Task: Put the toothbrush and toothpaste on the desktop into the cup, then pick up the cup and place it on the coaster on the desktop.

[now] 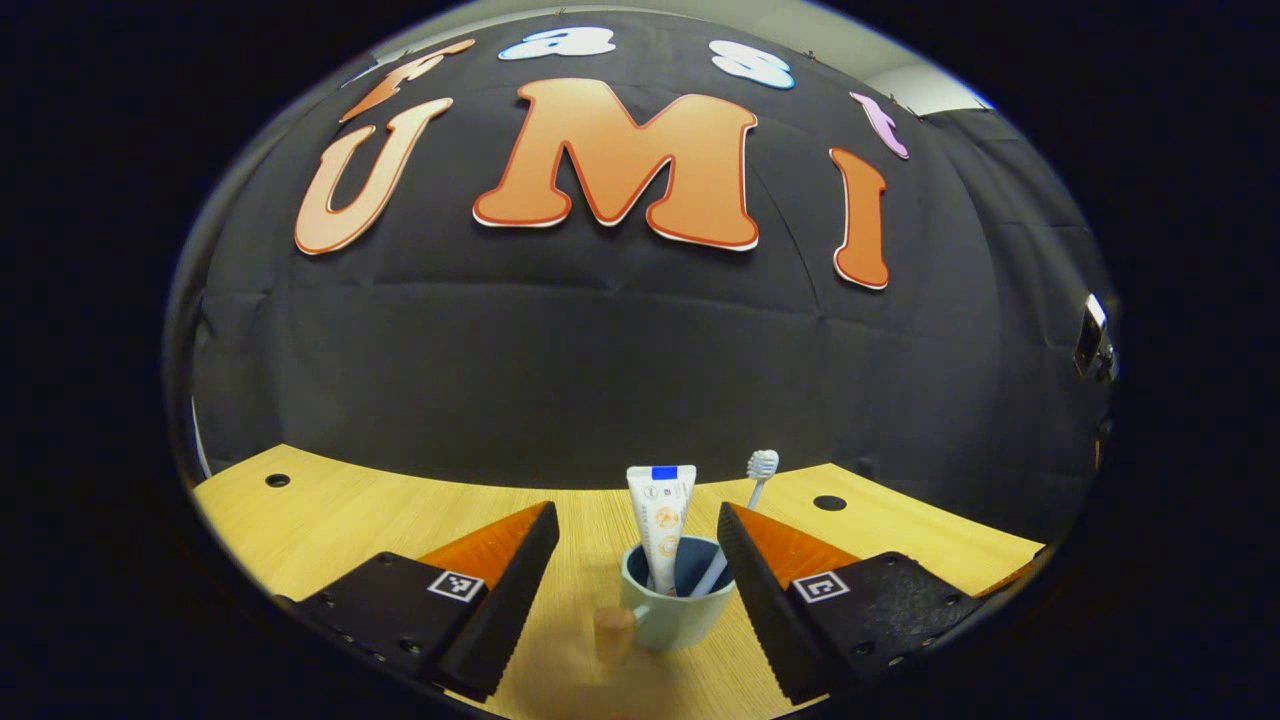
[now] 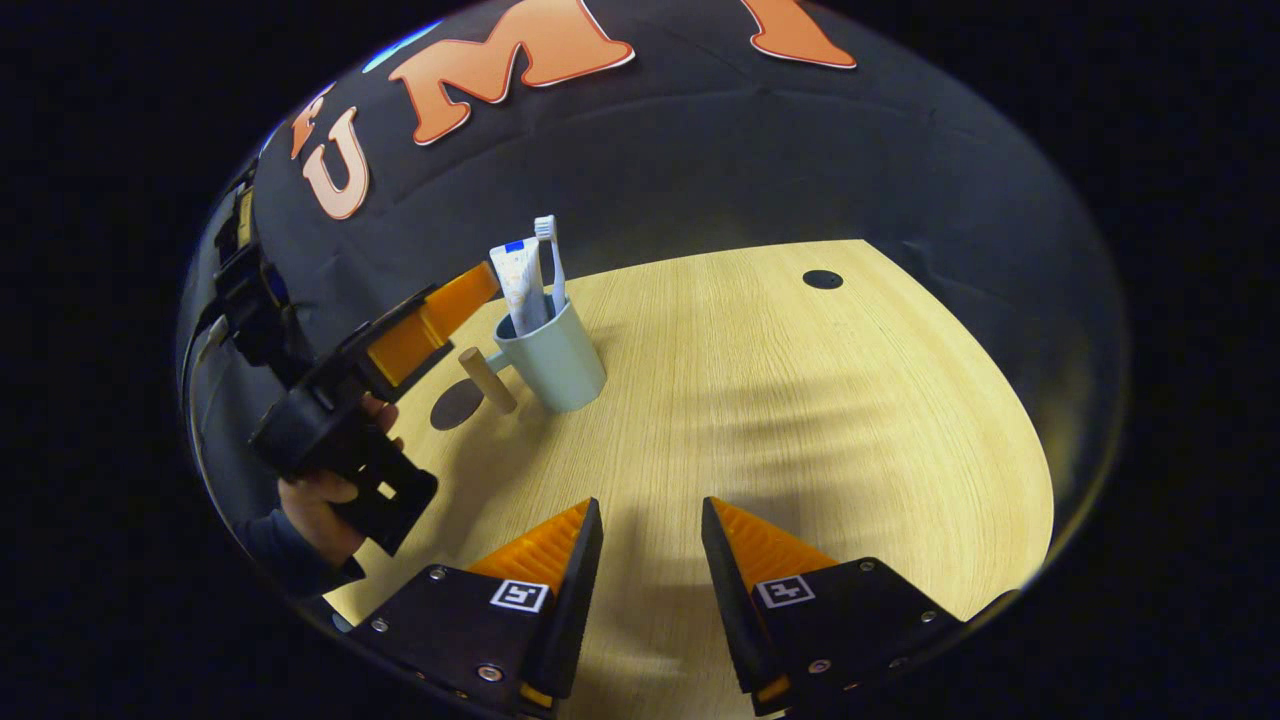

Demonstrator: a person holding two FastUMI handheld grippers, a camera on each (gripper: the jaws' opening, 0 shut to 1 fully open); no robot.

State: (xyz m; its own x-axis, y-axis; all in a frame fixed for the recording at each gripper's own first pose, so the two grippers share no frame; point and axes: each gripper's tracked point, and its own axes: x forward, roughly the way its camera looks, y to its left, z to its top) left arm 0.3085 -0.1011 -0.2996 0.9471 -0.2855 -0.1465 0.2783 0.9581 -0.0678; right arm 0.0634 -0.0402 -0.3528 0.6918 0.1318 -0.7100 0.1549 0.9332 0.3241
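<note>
Flanking the cup (image 1: 672, 610), left gripper (image 1: 637, 590) fingers stand apart, clamped on nothing; wooden handle (image 1: 613, 632) points toward the camera. Right gripper (image 2: 650, 560), fingers apart, hangs over bare desktop (image 2: 800, 400). Contents: toothpaste (image 1: 660, 525) and toothbrush (image 1: 757, 478), both upright inside. Dark round patch (image 2: 456, 404) just beyond the handle, possibly the coaster. Risk: squeezing the smooth rounded wall off-centre may tip the cup or spill its tall contents

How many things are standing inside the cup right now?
2. The toothpaste stands upright toward the left in the cup in the left gripper view; the toothbrush leans to its right, bristles up. Anything small at the bottom would be hidden.
</note>
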